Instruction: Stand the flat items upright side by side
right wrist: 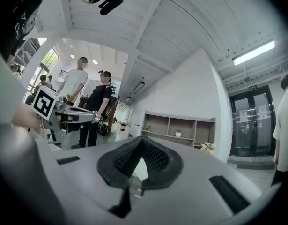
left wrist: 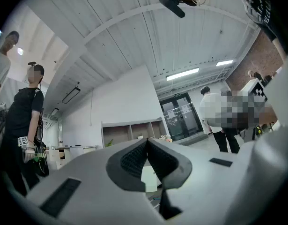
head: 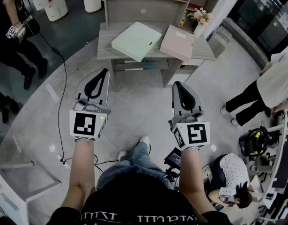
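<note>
Left tool [head: 105, 71] and right tool [head: 177, 83] hung closed, empty; green item [head: 136, 41] and pink item [head: 177, 43] lay flat on the surface [head: 104, 45].

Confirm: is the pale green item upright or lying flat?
Lying flat: the pale green item shows its broad face upward on the table.

Both forearms reach forward, side by side. The left gripper [head: 104, 72] and right gripper [head: 177, 84] point roughly level, jaws closed on nothing.
</note>
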